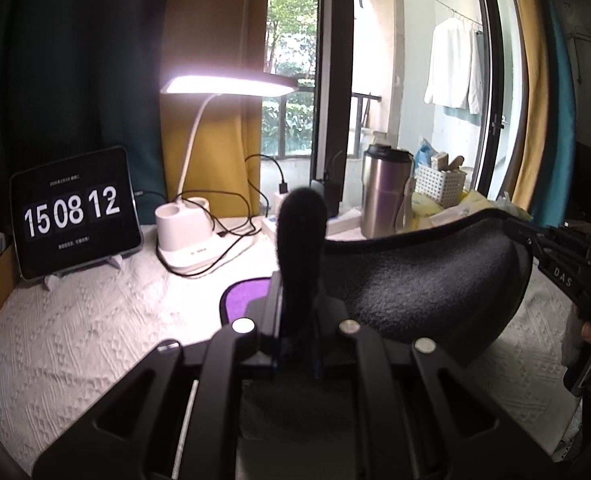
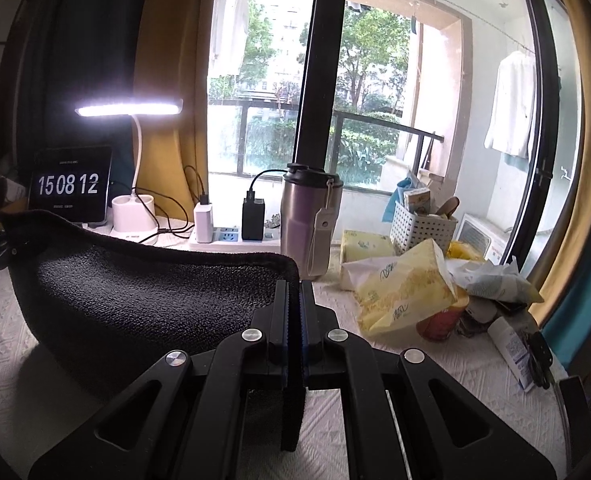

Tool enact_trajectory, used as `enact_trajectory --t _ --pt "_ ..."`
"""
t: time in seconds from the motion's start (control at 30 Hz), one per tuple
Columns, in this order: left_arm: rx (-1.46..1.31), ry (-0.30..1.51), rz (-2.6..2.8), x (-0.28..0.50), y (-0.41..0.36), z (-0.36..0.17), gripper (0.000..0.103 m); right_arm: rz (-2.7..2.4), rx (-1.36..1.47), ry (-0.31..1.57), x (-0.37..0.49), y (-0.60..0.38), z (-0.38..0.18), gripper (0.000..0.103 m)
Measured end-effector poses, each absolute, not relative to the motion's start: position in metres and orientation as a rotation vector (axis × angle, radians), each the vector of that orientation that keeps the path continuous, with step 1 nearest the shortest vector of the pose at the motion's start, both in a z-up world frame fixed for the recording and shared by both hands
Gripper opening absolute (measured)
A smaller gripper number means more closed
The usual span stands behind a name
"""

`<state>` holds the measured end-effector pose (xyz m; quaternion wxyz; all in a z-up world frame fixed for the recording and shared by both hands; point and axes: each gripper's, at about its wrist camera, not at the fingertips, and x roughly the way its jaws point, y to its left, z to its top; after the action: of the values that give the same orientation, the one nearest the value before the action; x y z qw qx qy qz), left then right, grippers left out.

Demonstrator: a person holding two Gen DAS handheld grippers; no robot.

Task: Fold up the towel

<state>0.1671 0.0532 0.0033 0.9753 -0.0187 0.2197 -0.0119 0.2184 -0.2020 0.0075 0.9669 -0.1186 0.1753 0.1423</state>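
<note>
Both grippers hold the dark towel (image 2: 143, 300) up off the bench (image 1: 75, 340), one at each end of its upper edge, so the cloth hangs between them in a sagging sling. Left gripper (image 1: 299, 320): jaws pressed together on a bunched corner, which sticks up past the tips as a fuzzy dark roll. Right gripper (image 2: 294, 320): jaws pinching a flat edge of the towel, blue pads tight on the cloth, a strip of it trailing down below the linkage. In the left wrist view the right gripper shows at the far right, gripping the other end. Holding two adjacent corners like this lets the weight of the cloth straighten it, so that one half can be laid over the other; my reading is that the fold is under way, not finished. A purple patch with a dark border (image 1: 247, 300) lies on the white textured bench cover below the left gripper; whether it is the towel's other face or a separate mat I cannot tell. Clutter sits well back from the working area: tablet clock (image 1: 75, 210), lit desk lamp (image 1: 227, 84), steel tumbler (image 2: 309, 224), power strip (image 2: 235, 240), white basket (image 2: 421, 226), yellow tissue packs (image 2: 403, 292). The packs are nearest the right gripper and could snag a swinging hem.
</note>
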Motion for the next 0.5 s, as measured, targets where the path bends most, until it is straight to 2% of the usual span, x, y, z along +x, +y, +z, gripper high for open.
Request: enact_trajectory --t 0.5 --pt "0.025 0.410 0.014 0.199 0.059 0.002 0.012 0.296 -0.258 0.356 0.252 -0.187 0.009 0.005"
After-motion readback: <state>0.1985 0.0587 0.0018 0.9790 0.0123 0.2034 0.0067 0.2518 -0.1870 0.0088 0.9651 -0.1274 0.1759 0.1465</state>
